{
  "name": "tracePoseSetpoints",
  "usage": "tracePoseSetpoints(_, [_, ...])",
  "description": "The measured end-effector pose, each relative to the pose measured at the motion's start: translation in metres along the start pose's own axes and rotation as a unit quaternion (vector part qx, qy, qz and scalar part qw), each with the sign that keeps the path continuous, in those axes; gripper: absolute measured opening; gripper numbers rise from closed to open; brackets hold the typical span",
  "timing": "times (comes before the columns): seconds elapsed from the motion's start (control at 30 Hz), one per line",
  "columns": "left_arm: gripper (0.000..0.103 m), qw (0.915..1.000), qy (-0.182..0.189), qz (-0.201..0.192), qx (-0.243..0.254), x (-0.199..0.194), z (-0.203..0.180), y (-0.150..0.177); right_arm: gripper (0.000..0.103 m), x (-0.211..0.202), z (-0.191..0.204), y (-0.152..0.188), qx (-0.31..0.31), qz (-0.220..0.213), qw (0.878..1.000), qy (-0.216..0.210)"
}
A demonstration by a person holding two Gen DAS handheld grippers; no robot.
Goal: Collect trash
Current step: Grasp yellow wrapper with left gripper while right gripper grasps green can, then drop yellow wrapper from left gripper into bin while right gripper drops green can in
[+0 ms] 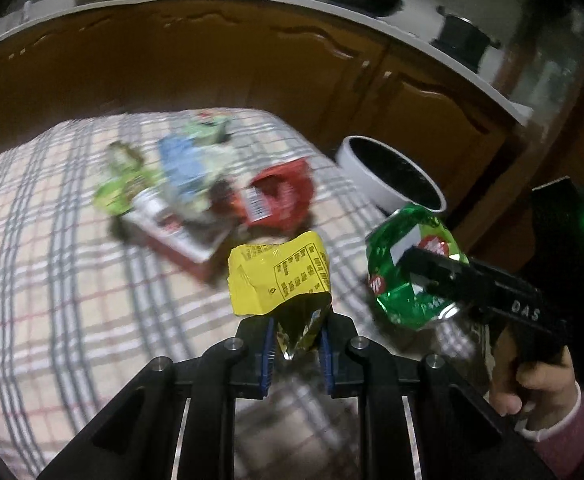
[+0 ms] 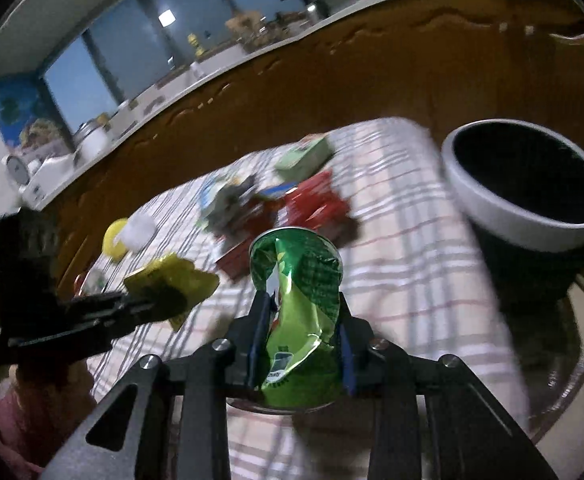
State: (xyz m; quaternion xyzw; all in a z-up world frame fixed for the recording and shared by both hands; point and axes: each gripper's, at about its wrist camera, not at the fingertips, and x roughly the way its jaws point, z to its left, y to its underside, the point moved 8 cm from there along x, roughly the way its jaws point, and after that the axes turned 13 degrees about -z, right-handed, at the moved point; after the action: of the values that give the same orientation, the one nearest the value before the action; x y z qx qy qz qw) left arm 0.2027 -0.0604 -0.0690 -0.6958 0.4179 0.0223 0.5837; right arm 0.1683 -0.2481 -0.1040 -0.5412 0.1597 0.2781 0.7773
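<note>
Crushed green can [image 2: 297, 312], clamped between the blue pads of the right gripper [image 2: 301, 344] and held clear above the checked tablecloth [image 2: 403, 264]; yellow wrapper [image 1: 278, 272], pinched by its lower end in the closed left gripper [image 1: 295, 340], held to the left of the can. Both pieces appear to be in transit, so the step in hand is judged to be the carry to the white-rimmed bin [image 2: 527, 192], which stands off the far right edge of the table. The next move calls for bringing each gripper over the bin's dark opening before releasing. A blurred pile of remaining wrappers and cartons [image 1: 208, 192] lies farther back on the cloth.
</note>
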Motion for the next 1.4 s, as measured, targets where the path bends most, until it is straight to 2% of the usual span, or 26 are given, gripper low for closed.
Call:
tracePoseSetpoints(0.37, [0.016, 0.9984, 0.041, 0.001, 0.039, 0.058, -0.053, -0.027, 0.031, -0.039, -0.072, -0.041, 0.038, -0.057, 0.995, 0.078])
tracePoseSetpoints(0.67, [0.016, 0.9967, 0.054, -0.001, 0.06, 0.103, -0.079, -0.048, 0.031, -0.052, -0.116, -0.058, 0.045, -0.075, 0.989, 0.122])
tracePoseSetpoints(1.03, [0.016, 0.9958, 0.066, 0.009, 0.063, 0.176, -0.104, -0.078, 0.031, -0.036, -0.167, -0.088, 0.041, -0.074, 0.982, 0.166])
tracePoseSetpoints(1.4, [0.016, 0.9959, 0.053, 0.035, 0.065, 0.242, -0.119, -0.09, 0.031, -0.013, -0.201, -0.102, 0.046, -0.058, 0.979, 0.188])
